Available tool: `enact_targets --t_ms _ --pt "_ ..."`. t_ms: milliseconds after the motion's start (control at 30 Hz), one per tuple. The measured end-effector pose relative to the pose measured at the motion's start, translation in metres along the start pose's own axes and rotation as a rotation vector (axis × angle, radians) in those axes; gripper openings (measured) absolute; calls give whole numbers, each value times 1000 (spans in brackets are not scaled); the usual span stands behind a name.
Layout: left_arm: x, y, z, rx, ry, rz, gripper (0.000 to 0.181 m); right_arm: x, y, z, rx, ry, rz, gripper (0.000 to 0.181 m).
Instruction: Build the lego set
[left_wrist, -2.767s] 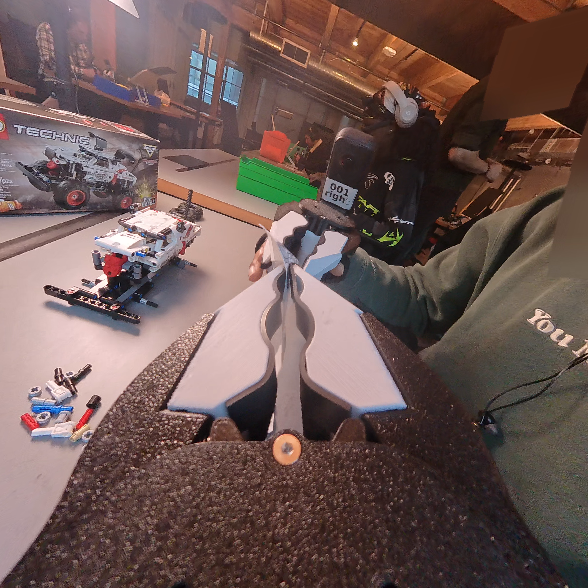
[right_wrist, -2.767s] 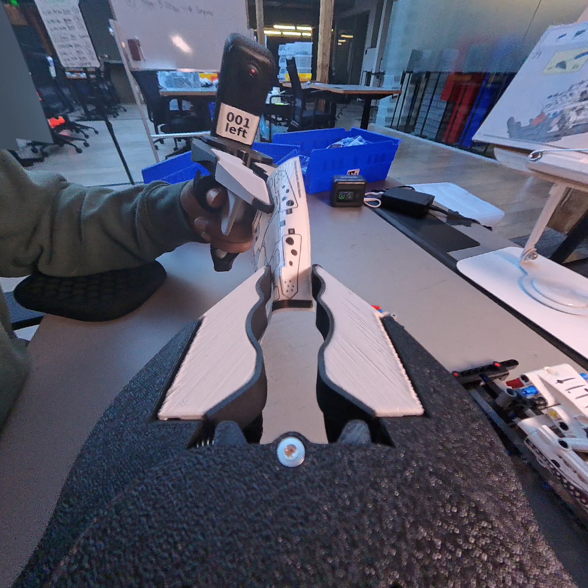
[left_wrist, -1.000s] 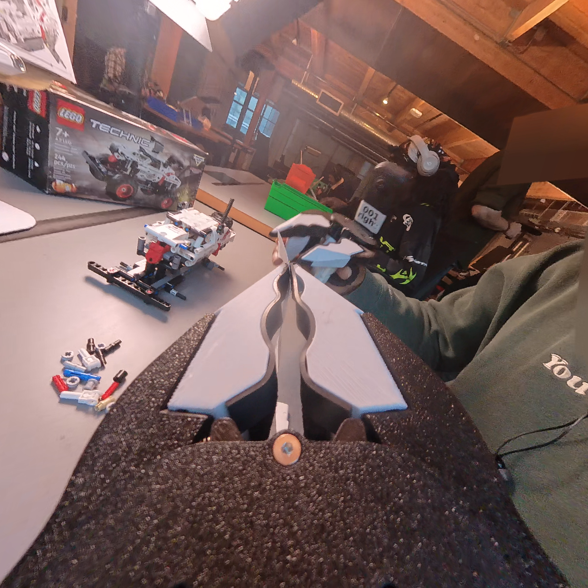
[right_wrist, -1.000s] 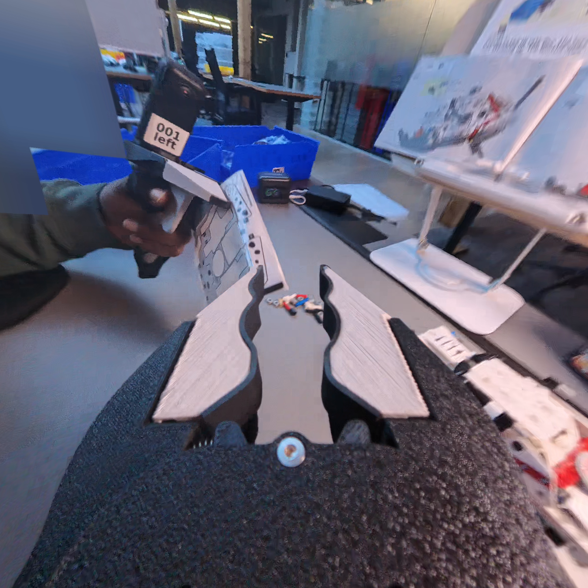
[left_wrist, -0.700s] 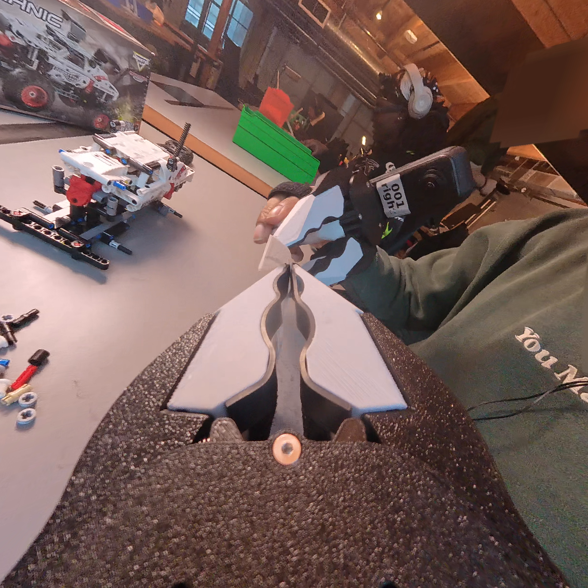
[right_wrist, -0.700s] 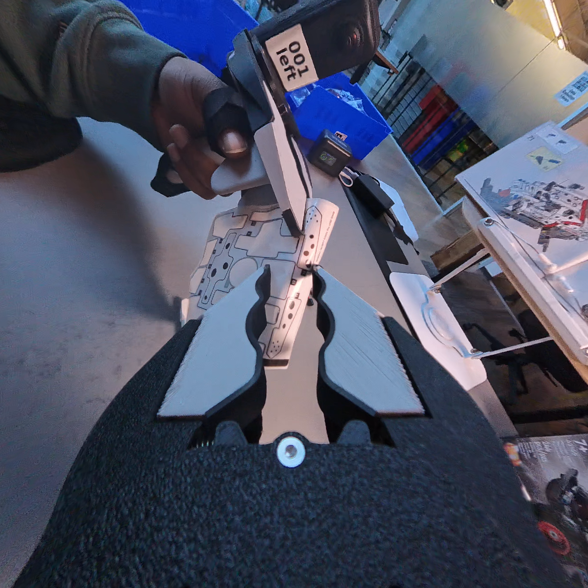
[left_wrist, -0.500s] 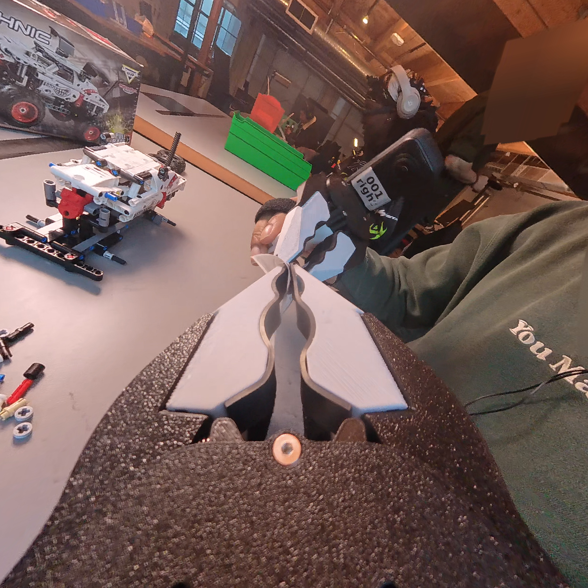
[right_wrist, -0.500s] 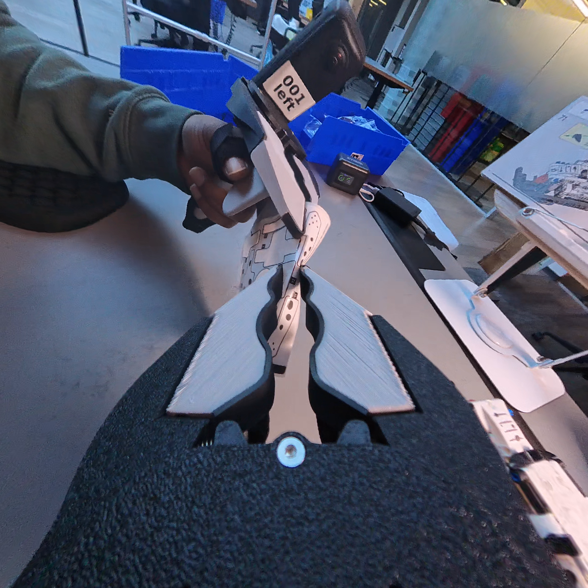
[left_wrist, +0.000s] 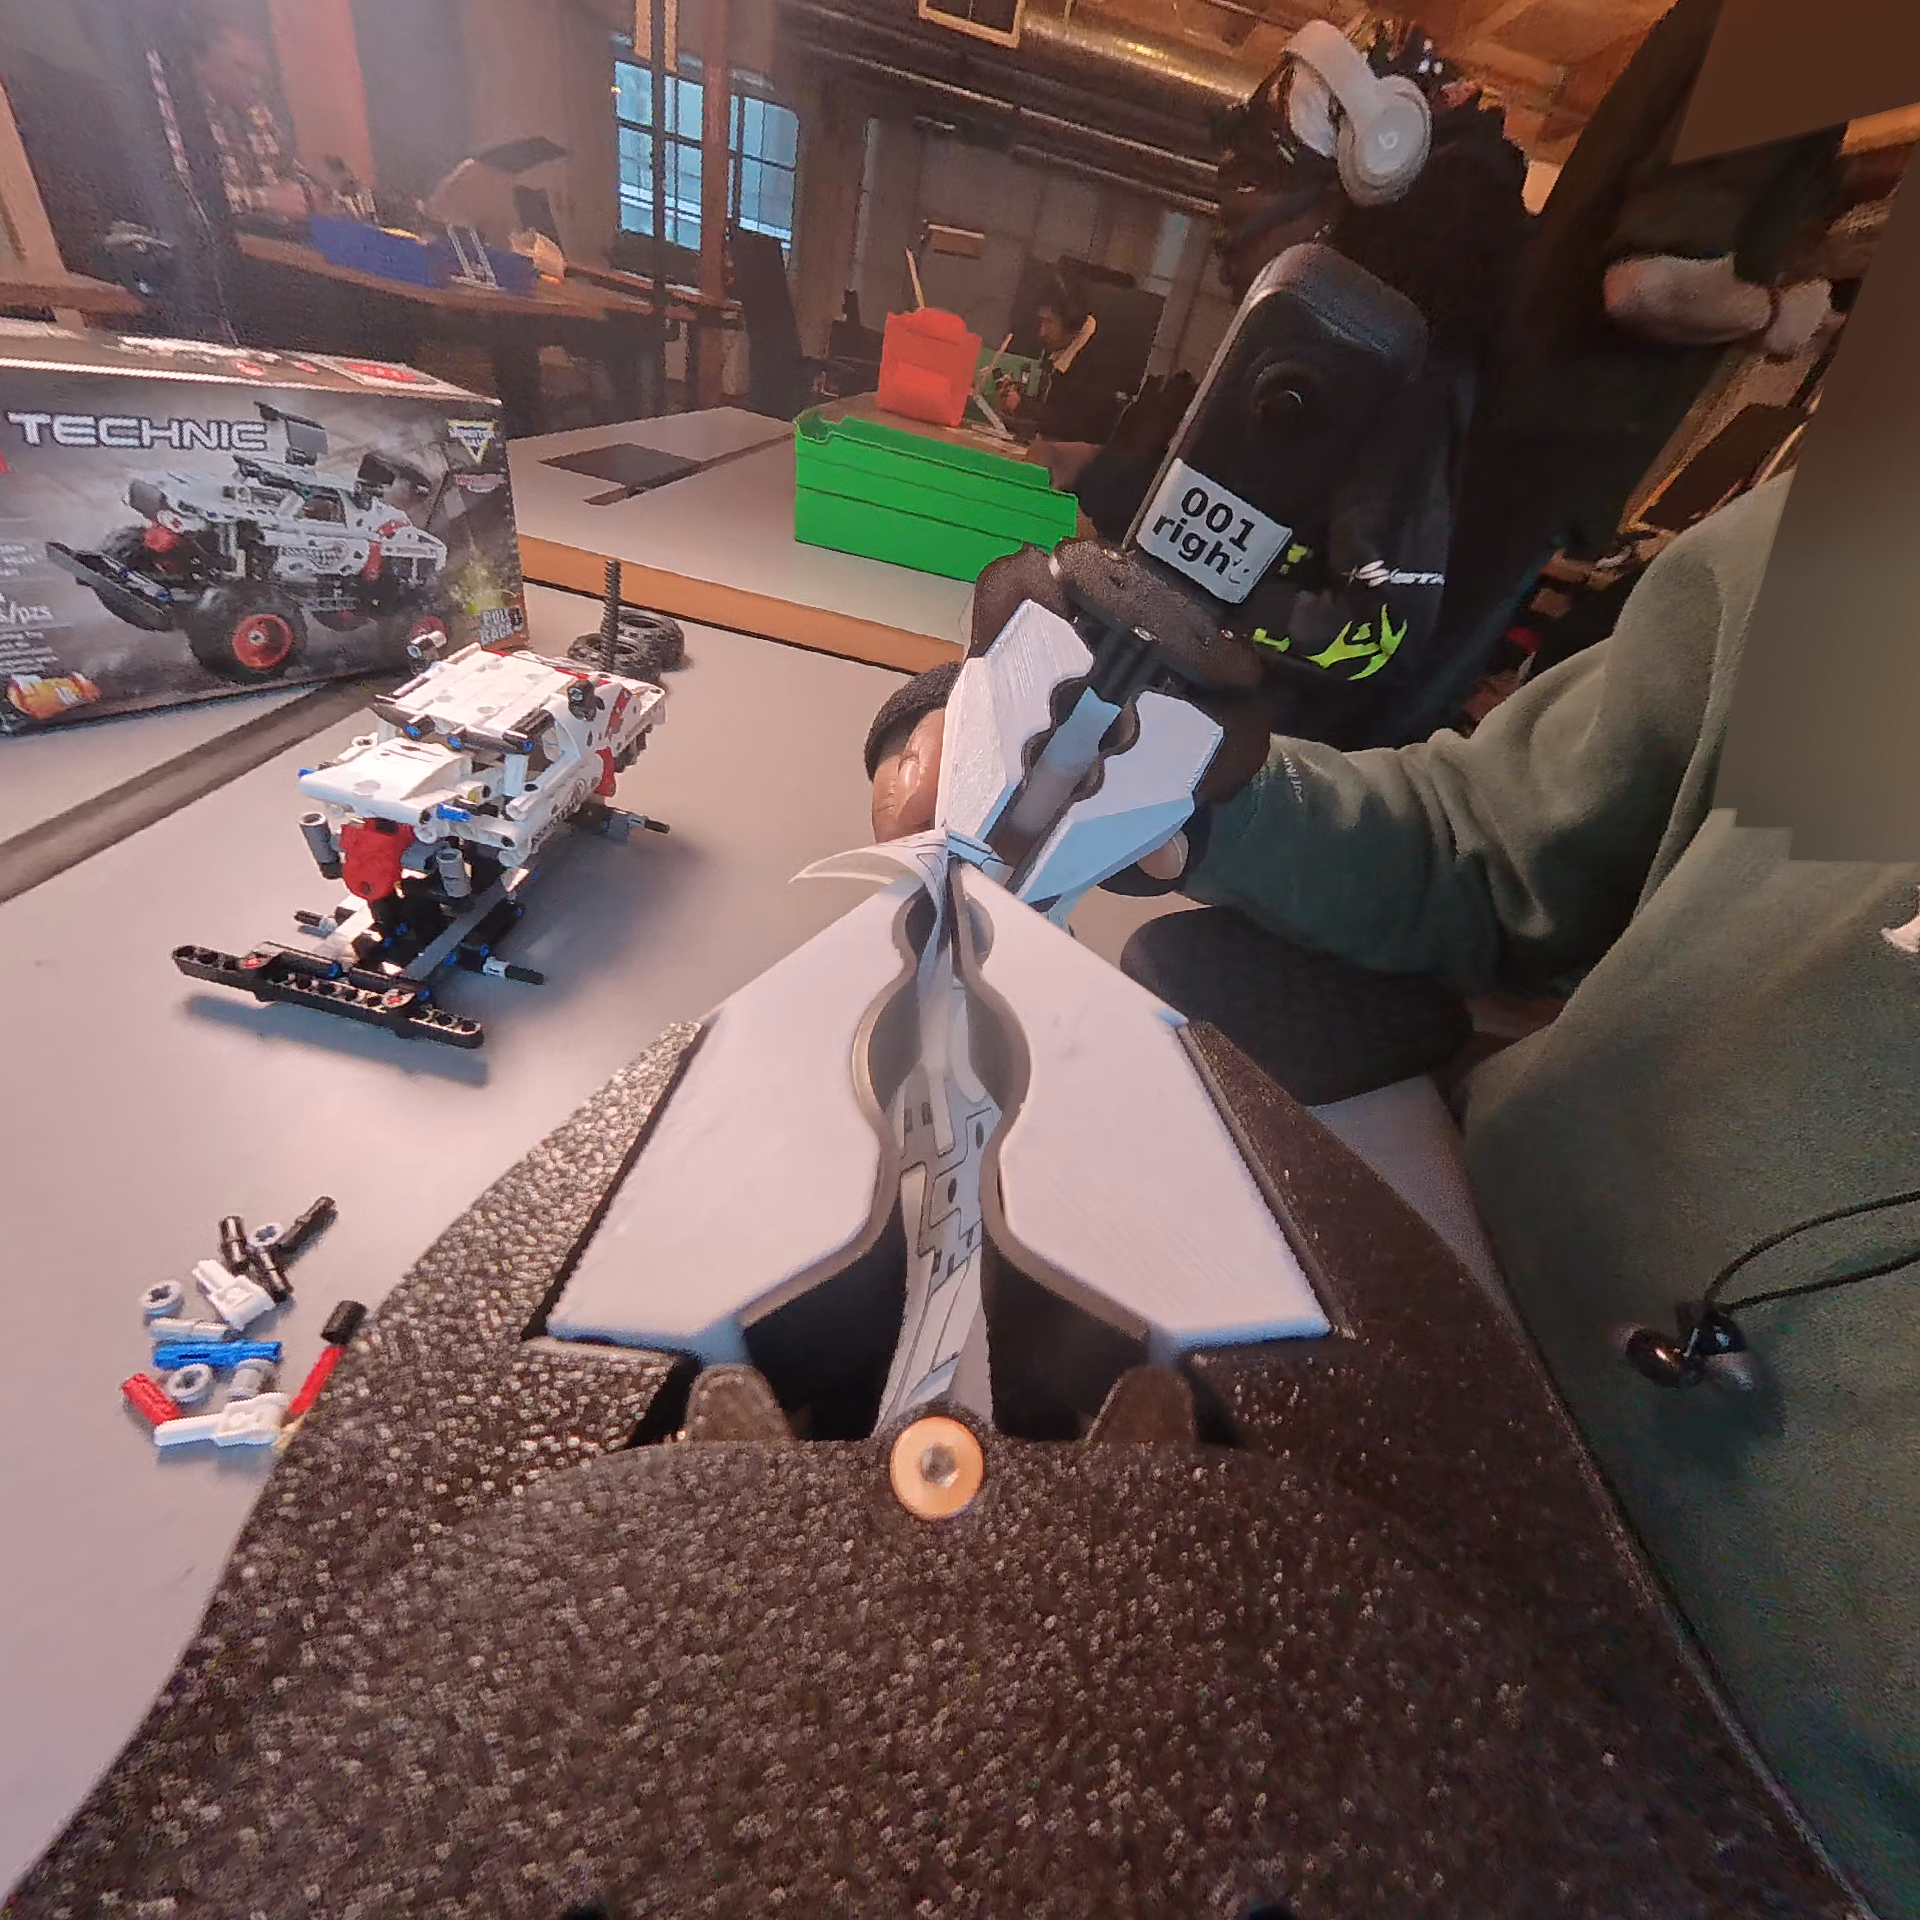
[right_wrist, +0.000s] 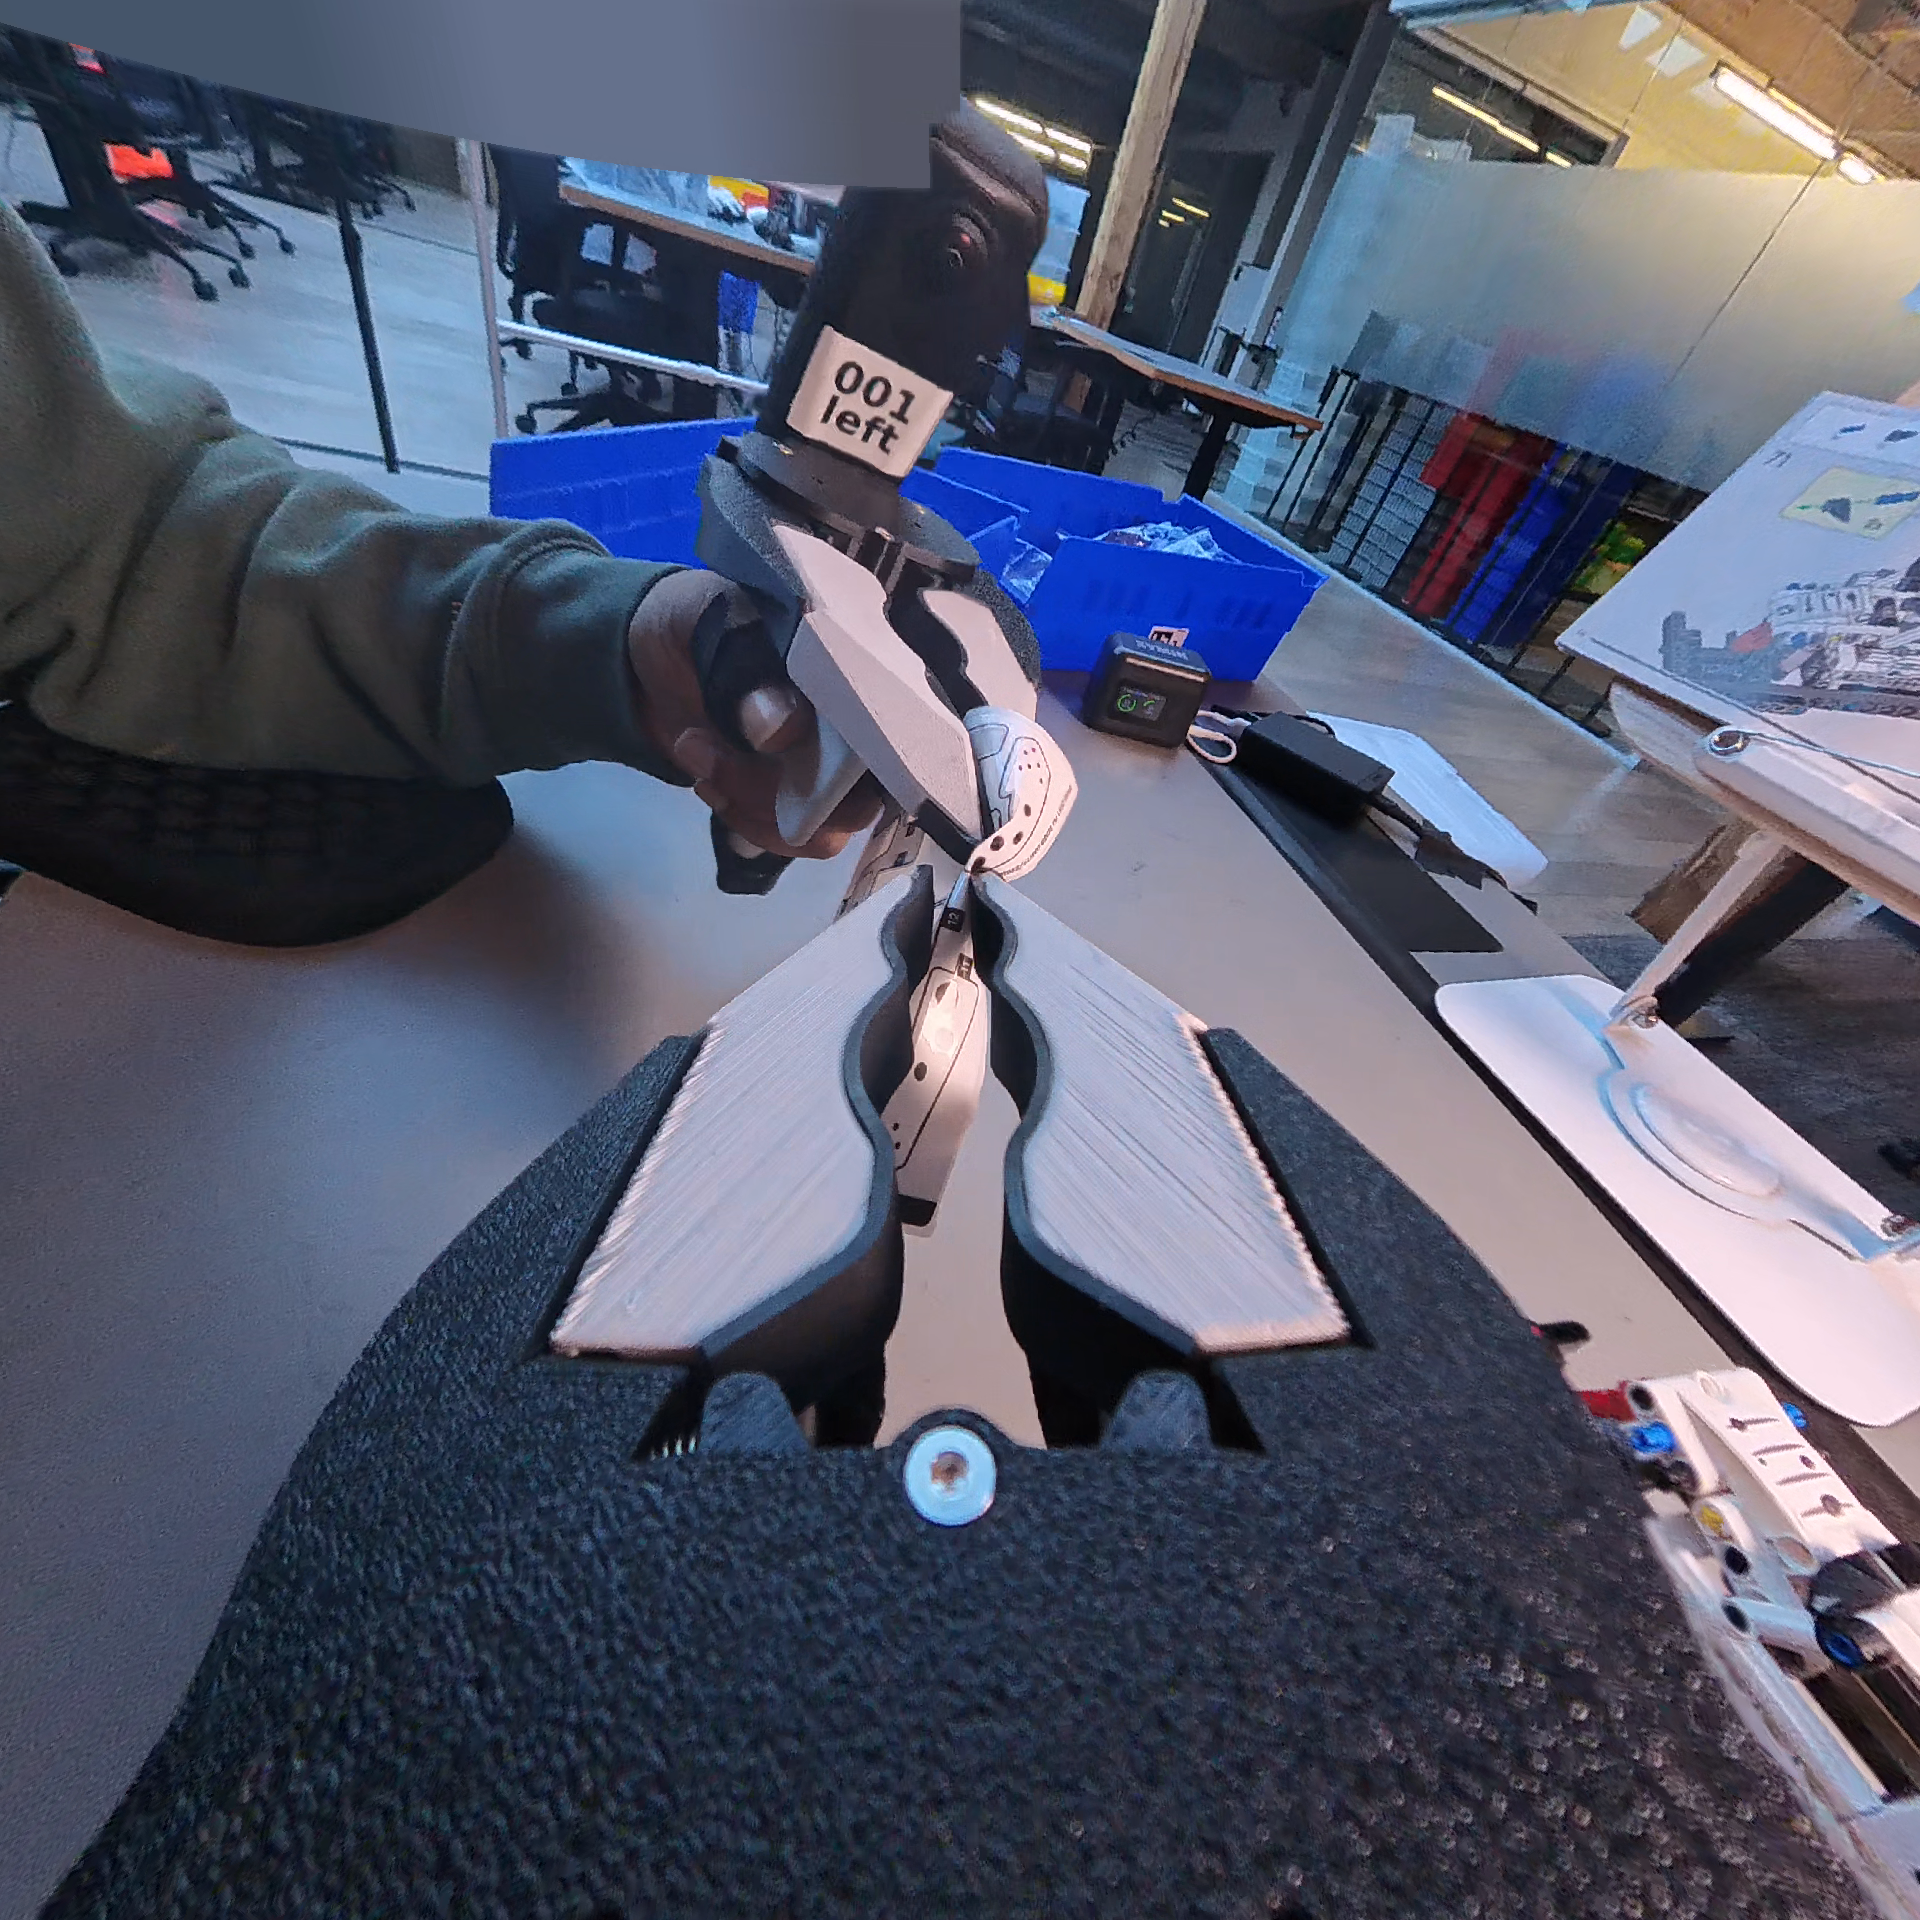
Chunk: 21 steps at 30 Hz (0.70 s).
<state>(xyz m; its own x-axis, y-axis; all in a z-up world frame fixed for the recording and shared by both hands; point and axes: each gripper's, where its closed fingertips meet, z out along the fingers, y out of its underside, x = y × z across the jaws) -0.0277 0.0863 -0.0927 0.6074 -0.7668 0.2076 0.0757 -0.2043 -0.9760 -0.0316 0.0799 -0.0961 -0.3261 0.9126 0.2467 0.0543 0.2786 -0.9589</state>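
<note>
My left tongs are pinched tight on a thin white sticker sheet with black printed outlines, which runs edge-on down the slot between my two grey fingers. My right tongs are also closed narrow on the same sheet, gripping a peeling strip of it between their tips. The two pairs meet tip to tip, held above the grey tabletop; the sheet curls over just past the contact point. Ahead and to the left of my left tongs stands the half-built white, black and red lego truck, on the table, well apart. Nearer on that side lies a small cluster of loose red, blue, grey and black lego pins. The printed cardboard set box sits behind the truck.
</note>
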Motion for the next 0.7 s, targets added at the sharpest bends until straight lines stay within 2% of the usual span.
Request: enact_targets --t_ms 167,300,400,567,633,700 --pt "9 -1 -3 -13 -2 159 0 -5 -6 -4 53 -69 87 8" --pt "16 5 -3 -30 52 174 0 -8 -8 -7 59 -113 117 26" --pt "26 10 -2 -42 126 151 0 -13 -2 -7 20 -139 102 29" --pt "27 14 -2 -50 156 110 0 -19 1 -7 22 -179 119 14" --pt "23 14 -3 -49 144 89 0 -18 -3 -9 38 -180 121 1" --pt "22 12 -3 -40 141 73 0 -17 -3 -9 42 -177 133 1"
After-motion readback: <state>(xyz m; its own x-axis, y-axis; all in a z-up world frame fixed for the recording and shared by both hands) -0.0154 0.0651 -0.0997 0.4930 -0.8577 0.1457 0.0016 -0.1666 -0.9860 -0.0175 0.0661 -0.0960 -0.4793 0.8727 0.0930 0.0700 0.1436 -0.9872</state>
